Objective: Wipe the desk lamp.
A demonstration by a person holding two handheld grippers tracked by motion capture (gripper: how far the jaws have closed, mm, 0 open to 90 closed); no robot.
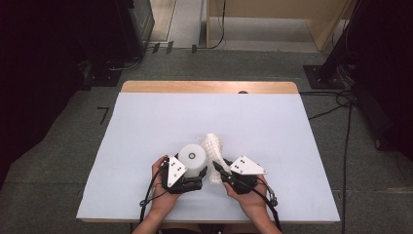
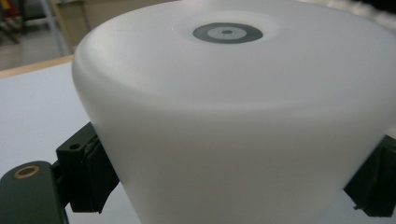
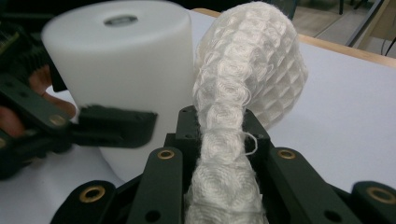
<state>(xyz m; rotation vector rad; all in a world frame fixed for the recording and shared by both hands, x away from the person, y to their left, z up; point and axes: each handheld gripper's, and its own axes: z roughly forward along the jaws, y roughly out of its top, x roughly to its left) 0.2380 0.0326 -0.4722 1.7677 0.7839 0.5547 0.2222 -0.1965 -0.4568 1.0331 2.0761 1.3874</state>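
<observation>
My right gripper pinches the white waffle cloth tight; left gripper clamps the white cylinder, upright near the table's front edge. Step: wiping the cylinder. Next, probably press cloth against its side.

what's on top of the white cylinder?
The white cylinder has a small grey ring mark at the centre of its flat top, nothing else resting there. Its underside sits on the table, so that face is hidden.
</observation>
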